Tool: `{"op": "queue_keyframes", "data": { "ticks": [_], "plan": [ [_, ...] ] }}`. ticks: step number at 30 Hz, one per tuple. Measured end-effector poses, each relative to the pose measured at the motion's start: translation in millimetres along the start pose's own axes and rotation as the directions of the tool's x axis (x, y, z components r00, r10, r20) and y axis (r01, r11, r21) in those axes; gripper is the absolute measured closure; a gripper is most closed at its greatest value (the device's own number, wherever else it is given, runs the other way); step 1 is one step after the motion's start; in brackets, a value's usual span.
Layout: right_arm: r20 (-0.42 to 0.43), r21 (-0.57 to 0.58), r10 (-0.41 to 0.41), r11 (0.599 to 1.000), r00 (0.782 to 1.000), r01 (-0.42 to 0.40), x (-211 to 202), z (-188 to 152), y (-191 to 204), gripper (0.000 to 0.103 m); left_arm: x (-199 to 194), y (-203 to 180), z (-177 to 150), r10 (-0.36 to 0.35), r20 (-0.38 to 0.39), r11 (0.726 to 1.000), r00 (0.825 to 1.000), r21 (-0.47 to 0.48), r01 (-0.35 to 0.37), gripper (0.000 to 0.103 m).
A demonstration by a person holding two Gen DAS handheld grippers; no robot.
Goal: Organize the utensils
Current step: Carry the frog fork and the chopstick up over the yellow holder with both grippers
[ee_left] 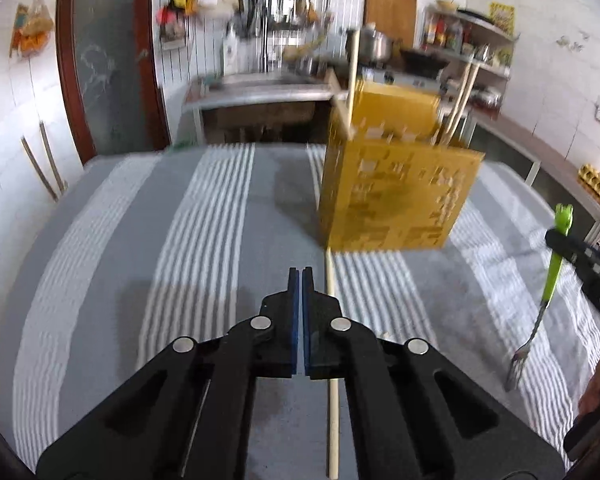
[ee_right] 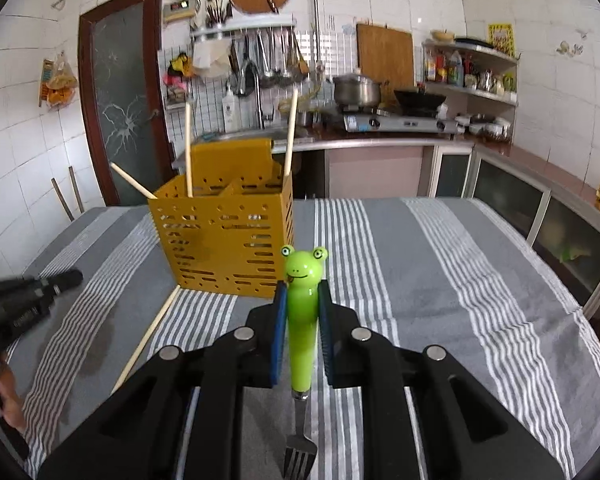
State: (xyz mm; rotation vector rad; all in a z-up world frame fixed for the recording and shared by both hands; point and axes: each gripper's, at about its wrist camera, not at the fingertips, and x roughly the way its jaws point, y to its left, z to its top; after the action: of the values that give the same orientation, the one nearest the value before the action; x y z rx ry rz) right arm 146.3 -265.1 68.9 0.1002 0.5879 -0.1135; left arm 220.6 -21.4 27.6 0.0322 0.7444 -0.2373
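Observation:
A yellow perforated utensil holder stands on the striped cloth, with three chopsticks sticking up from it; it also shows in the left wrist view. One chopstick lies on the cloth in front of the holder, just right of my left gripper, which is shut and empty above it. The same chopstick shows in the right wrist view. My right gripper is shut on the green frog-handled fork, tines hanging down, to the right of the holder. The fork also shows in the left wrist view.
The table is covered by a grey and white striped cloth. Behind it runs a kitchen counter with a sink, stove and pots. A brown door is at the back left. Shelves hold bottles at the right.

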Motion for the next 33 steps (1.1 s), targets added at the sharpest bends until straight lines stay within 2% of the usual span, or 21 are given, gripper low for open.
{"op": "queue_keyframes", "data": {
  "ticks": [1,3,5,10,16,21,22,24,25,26,29,33],
  "plan": [
    [-0.024,-0.004,-0.009,1.000,1.000,0.009,10,2,0,0.088,10,1,-2,-0.004,-0.027,1.000,1.000,-0.003,0.004,0.096],
    [-0.049,-0.011,-0.021,1.000,0.999,0.020,22,2,0,0.088,26,2,-4,0.002,-0.066,1.000,0.998,0.001,-0.002,0.071],
    [-0.076,-0.018,-0.036,0.999,0.996,0.035,37,1,-1,0.088,36,2,-6,0.019,-0.075,1.000,0.997,0.006,-0.018,0.060],
    [-0.152,-0.001,-0.044,0.999,0.987,0.045,69,-8,-5,0.088,74,-4,-7,0.040,-0.154,0.998,0.987,0.049,-0.033,0.060],
    [-0.179,-0.006,-0.042,0.999,0.983,0.041,82,-18,-4,0.088,97,-16,-4,0.022,-0.185,0.997,0.983,0.073,-0.008,0.060],
    [-0.185,-0.002,-0.042,0.999,0.982,0.043,87,-19,-4,0.088,112,-25,1,0.038,-0.189,0.995,0.981,0.096,-0.020,0.064],
    [-0.185,-0.003,-0.043,0.999,0.982,0.043,87,-20,-3,0.088,113,-26,1,0.036,-0.191,0.995,0.981,0.098,-0.017,0.066],
    [-0.186,-0.001,-0.041,0.999,0.982,0.041,90,-19,-4,0.088,116,-29,3,0.025,-0.198,0.994,0.980,0.109,-0.003,0.085],
    [-0.187,0.000,-0.040,0.999,0.982,0.041,91,-19,-3,0.088,119,-29,4,0.023,-0.202,0.994,0.979,0.109,-0.001,0.089],
    [-0.187,0.000,-0.039,0.999,0.982,0.040,91,-19,-2,0.088,120,-30,6,0.022,-0.207,0.994,0.978,0.107,0.001,0.097],
    [-0.177,-0.003,-0.038,0.999,0.983,0.038,88,-19,-1,0.088,124,-28,12,0.018,-0.222,0.995,0.975,0.096,0.003,0.099],
    [-0.140,0.008,-0.033,0.999,0.990,0.035,75,-15,-1,0.088,115,-21,15,-0.004,-0.195,0.999,0.981,0.049,0.013,0.099]
  ]
}}
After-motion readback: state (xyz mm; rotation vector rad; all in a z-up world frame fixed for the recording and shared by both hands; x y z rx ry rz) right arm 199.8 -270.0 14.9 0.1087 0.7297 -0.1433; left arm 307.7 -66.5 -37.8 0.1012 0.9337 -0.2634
